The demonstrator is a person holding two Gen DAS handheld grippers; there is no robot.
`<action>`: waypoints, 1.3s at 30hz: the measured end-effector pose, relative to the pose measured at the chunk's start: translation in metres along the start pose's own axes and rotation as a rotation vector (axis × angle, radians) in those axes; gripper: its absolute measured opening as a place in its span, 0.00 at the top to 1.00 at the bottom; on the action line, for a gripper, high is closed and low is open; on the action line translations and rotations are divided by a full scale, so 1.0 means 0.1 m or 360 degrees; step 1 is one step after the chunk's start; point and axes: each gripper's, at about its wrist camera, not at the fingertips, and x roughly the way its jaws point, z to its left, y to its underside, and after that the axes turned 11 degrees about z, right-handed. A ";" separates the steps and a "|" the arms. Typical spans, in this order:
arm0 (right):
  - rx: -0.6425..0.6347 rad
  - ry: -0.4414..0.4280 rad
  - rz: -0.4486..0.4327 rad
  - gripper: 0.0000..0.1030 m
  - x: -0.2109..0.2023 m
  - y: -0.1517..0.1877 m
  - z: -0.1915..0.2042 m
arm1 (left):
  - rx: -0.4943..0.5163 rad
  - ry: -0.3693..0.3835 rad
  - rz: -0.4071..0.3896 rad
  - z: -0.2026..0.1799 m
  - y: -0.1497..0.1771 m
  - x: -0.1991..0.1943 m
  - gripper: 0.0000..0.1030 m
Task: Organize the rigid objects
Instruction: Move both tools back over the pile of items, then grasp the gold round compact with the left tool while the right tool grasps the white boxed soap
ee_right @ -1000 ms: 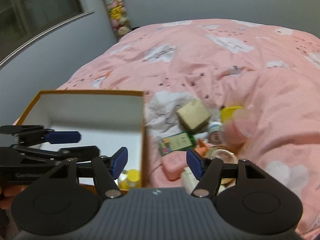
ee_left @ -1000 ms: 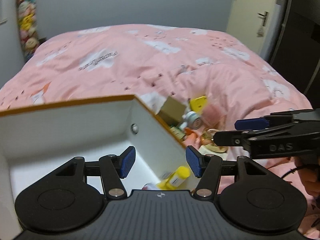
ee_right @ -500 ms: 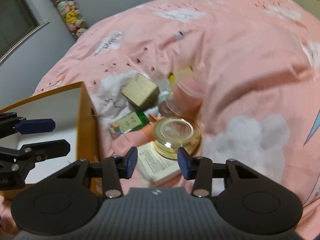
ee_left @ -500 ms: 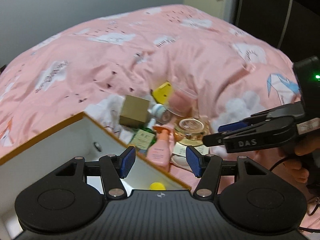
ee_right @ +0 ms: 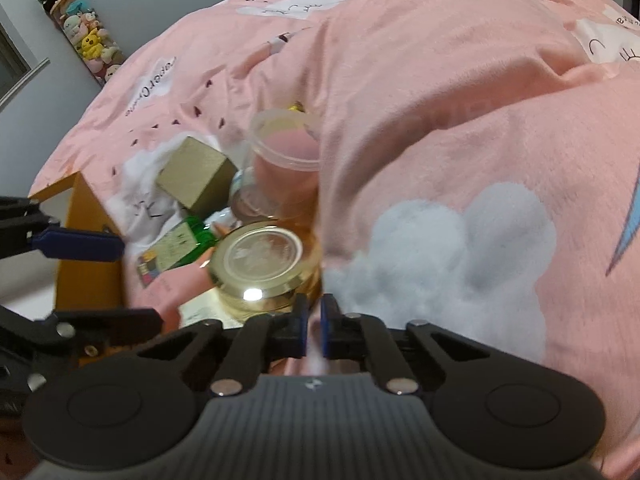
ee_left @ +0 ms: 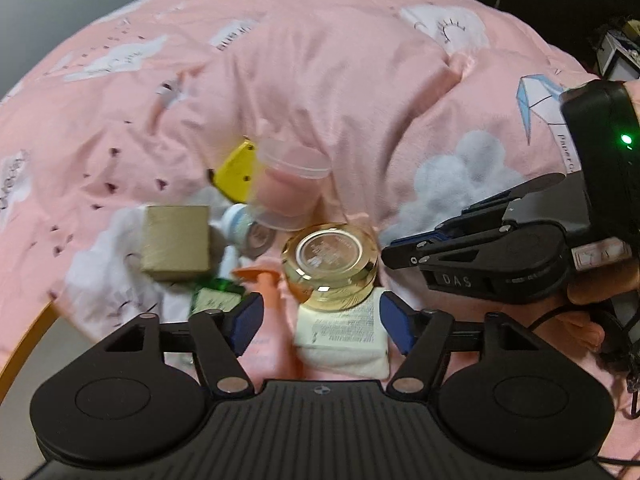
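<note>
on the pink duvet [ee_left: 360, 80], a gold-lidded glass jar [ee_left: 330, 266] sits upright.

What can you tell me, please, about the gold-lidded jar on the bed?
The gold-lidded jar is a squat round pot with a shiny gold rim and a clear embossed top disc. It sits upright but slightly tilted on a white printed box, amid clutter on the pink duvet. Neither tool grips it.

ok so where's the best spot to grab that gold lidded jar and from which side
Probably across the round side wall of the gold-lidded jar, just under the lid rim, coming from above. It sits upright on the white box, lid up and uncovered.
</note>
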 end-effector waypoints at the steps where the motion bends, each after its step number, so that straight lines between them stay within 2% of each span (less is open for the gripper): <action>1: 0.0004 -0.0009 0.0002 1.00 0.03 -0.02 -0.03 | -0.0008 0.0007 0.0016 0.01 -0.04 0.05 0.19; 7: 0.0102 -0.0066 0.0011 1.00 0.11 -0.08 -0.21 | -0.0045 0.0076 0.0103 0.06 -0.28 0.33 0.16; 11: 0.0225 -0.0142 0.0017 1.00 0.13 -0.12 -0.37 | 0.0003 0.0057 0.0162 0.05 -0.36 0.49 0.14; 22: 0.0280 -0.0199 0.0027 1.00 0.15 -0.14 -0.45 | 0.0066 0.0055 0.0259 0.03 -0.55 0.82 0.10; 26: 0.0287 -0.0200 0.0025 1.00 0.14 -0.13 -0.47 | 0.0084 0.0055 0.0240 -0.01 -0.58 0.86 0.13; 30: 0.0288 -0.0208 0.0020 1.00 0.13 -0.12 -0.46 | 0.0034 0.0053 0.0222 0.01 -0.54 0.80 0.14; 35: 0.0266 -0.0269 -0.0010 1.00 0.04 -0.07 -0.45 | -0.0055 0.0032 0.0142 0.08 -0.36 0.55 0.14; 39: 0.0271 -0.0355 -0.0018 0.95 -0.08 -0.02 -0.39 | -0.0160 0.0028 0.0051 0.16 -0.22 0.27 0.14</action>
